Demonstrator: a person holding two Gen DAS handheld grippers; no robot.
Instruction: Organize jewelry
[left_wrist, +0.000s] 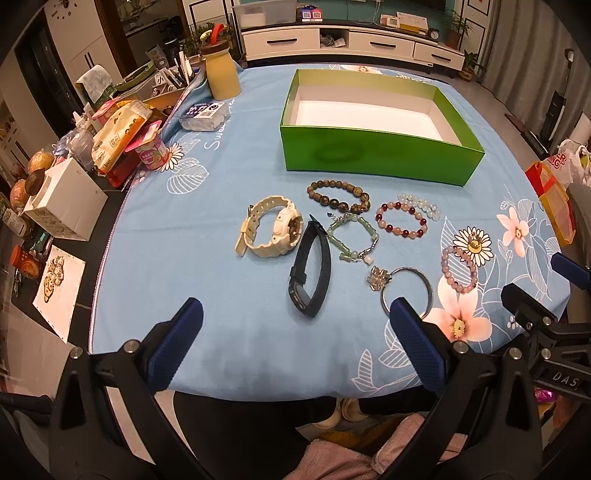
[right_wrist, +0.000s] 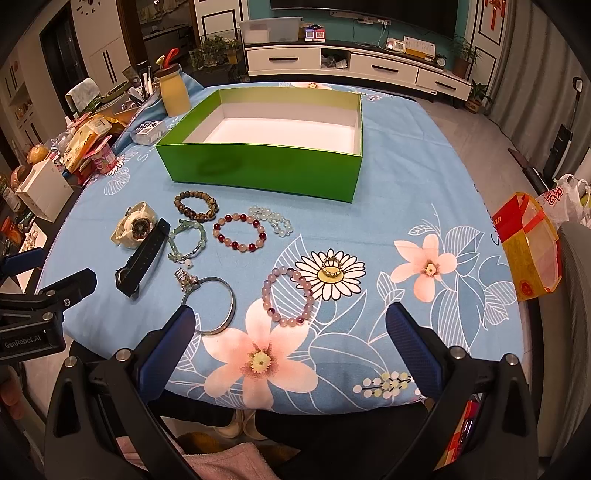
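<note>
A: How far along is it?

B: Nothing is put away, I'd judge. The surface (right_wrist: 424, 206), under a blue flowered cloth, carries the green box (right_wrist: 266, 166) at its far side, and the box's white inside shows bare. All the jewelry lies loose in front of it.

A: What's left, big to small?

B: The cream watch (left_wrist: 271, 230), the black band (left_wrist: 310, 266) beside it, the silver bangle (right_wrist: 216, 304) with a charm on it, then the beaded bracelets: brown (left_wrist: 338, 195), red and pink (right_wrist: 240, 232), pale green (left_wrist: 354, 236), clear white (right_wrist: 271, 219), lilac (right_wrist: 288, 295). Smallest, a ring (right_wrist: 331, 266) sitting on the printed daisy.

A: And the tools?

B: The left tool (left_wrist: 295, 325) hangs at the near edge, spread wide, gripping nothing, the black band just ahead of it. The right tool (right_wrist: 290, 321) is likewise spread and empty, low over the near edge with the lilac bracelet between its tips in its own view. Neither touches anything.
</note>
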